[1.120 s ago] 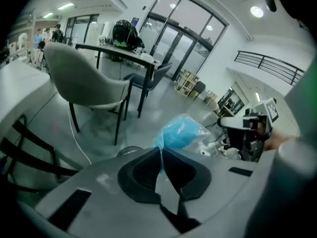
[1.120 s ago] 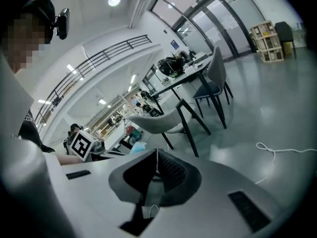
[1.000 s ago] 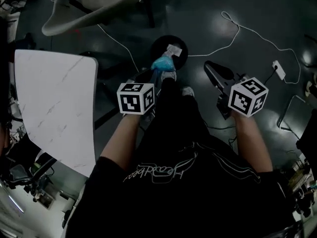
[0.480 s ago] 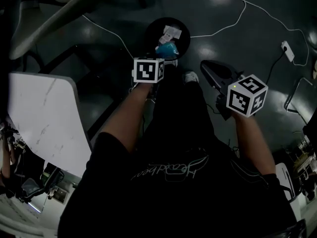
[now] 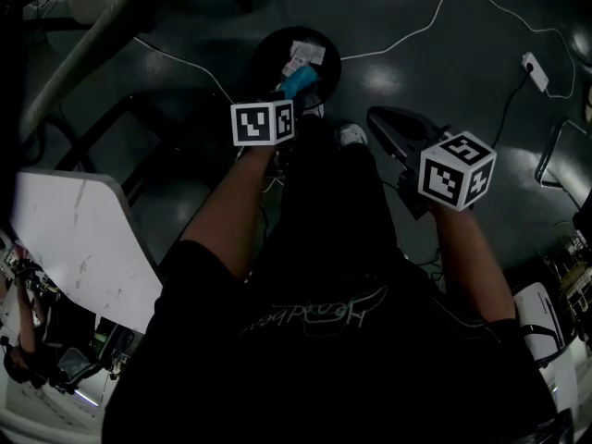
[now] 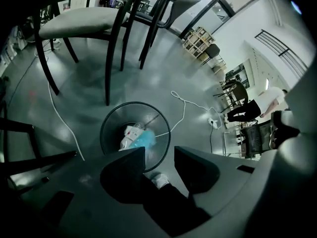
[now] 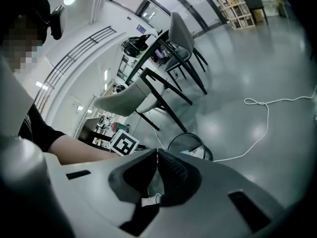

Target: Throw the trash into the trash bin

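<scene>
A round black trash bin (image 5: pixel 324 67) stands on the dark floor ahead of my feet. Inside its rim lie a blue crumpled bag (image 6: pixel 144 140) and a white wrapper (image 6: pixel 130 132); the head view shows the same blue bag (image 5: pixel 296 83) and wrapper (image 5: pixel 305 54). My left gripper (image 6: pixel 159 152) hangs right over the bin's near edge. Its jaws have just been opening and are now open with nothing between them. My right gripper (image 7: pixel 156 155) is shut and empty, off to the right of the bin (image 7: pixel 190 144). In the head view it (image 5: pixel 384 123) sits beside my right leg.
A white cable (image 5: pixel 421 21) with a power strip (image 5: pixel 535 70) runs across the floor behind the bin. Dark-legged chairs (image 6: pixel 79 26) stand beyond the bin on the left. A white marble table (image 5: pixel 79 239) is at my left. My shoe (image 6: pixel 159 180) is just short of the bin.
My left gripper has gone forward and down to the bin's rim. The blue bag, ahead of its jaws before, now lies in the bin. The right gripper has sunk a little.
</scene>
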Tool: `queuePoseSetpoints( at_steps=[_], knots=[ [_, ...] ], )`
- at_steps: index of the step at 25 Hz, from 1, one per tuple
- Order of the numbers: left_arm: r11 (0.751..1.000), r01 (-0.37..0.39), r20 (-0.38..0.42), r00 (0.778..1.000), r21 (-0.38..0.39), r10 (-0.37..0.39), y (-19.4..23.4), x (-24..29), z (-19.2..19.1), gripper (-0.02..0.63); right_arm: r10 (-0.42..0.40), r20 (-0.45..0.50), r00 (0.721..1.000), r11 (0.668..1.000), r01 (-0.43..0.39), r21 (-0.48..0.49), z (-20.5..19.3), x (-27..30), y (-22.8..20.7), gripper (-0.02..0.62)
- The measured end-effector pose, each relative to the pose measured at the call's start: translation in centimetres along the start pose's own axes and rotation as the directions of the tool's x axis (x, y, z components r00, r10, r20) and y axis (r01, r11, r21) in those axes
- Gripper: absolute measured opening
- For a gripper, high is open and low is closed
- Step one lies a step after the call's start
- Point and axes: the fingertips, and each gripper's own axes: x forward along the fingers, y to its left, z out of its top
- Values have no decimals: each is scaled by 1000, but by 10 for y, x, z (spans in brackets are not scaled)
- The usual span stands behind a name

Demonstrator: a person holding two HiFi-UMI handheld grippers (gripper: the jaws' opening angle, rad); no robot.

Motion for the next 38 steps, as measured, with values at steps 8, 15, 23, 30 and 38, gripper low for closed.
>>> queuePoseSetpoints(
  at_steps=[8, 15, 23, 30, 38],
  knots=[
    [998, 3, -21, 1000, -59, -4, 13, 0, -17, 192, 12, -7, 1000, 1000, -11, 7, -2, 7, -3, 34],
    [996, -12, 44, 999, -85, 15, 6, -18, -24, 190, 47, -25, 999, 999, -47, -22, 1, 10, 2, 34],
    [994, 39, 256, 966, -98, -13, -45, -100, -11, 161, 96, 37, 995, 981, -88, -175, 55, -32, 43, 34],
    [994, 108, 524, 845, 27, -106, -137, -224, 27, 48, 160, 126, 979, 921, -102, -376, 107, -112, 103, 34],
    [971, 142, 735, 635, 193, -239, -248, -410, 48, 5, 360, 174, 917, 786, -197, -587, 145, -227, 236, 34]
  ],
)
